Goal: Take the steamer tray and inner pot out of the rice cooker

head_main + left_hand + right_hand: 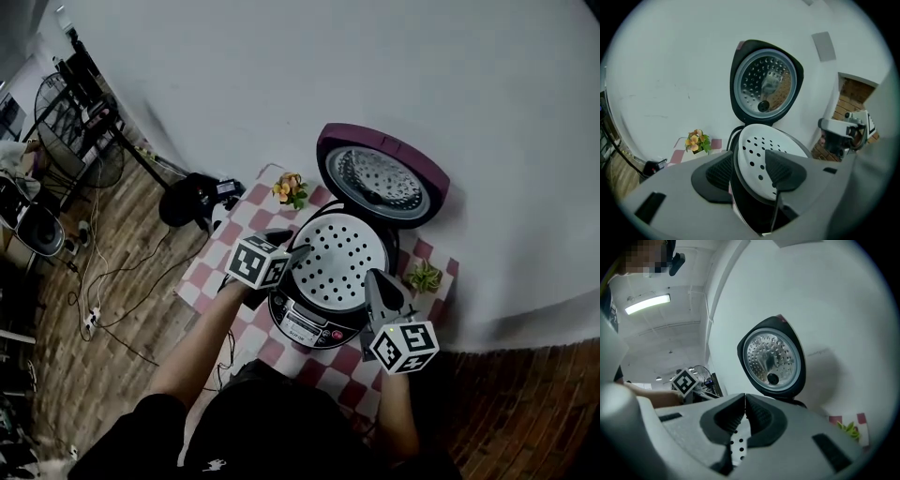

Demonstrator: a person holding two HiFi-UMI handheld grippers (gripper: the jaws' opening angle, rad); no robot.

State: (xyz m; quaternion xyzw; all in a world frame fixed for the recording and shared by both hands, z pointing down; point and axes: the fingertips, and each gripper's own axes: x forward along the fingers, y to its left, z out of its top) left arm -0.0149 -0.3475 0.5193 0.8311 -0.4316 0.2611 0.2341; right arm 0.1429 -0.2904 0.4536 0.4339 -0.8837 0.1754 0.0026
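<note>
Before me a plain white wall (281, 75) curves behind a small table draped in a red-and-white checked cloth (211, 272). To my left, thin cables (92, 319) trail over the brown plank-patterned floor (122, 234) near a black round wire-grilled fan (64, 117). A long ceiling tube light (647, 304) glows overhead.

A staged recording set, not a lived-in kitchen
A small tabletop in a red-and-white checked cloth (208, 281) carries a purple-lidded black rice cooker (309, 323) before a bare curved white backdrop (281, 75); loose black cables (141, 267) trail over the wood-plank floor (141, 216) near a black standing fan (67, 127), under a ceiling strip light (647, 304)
</note>
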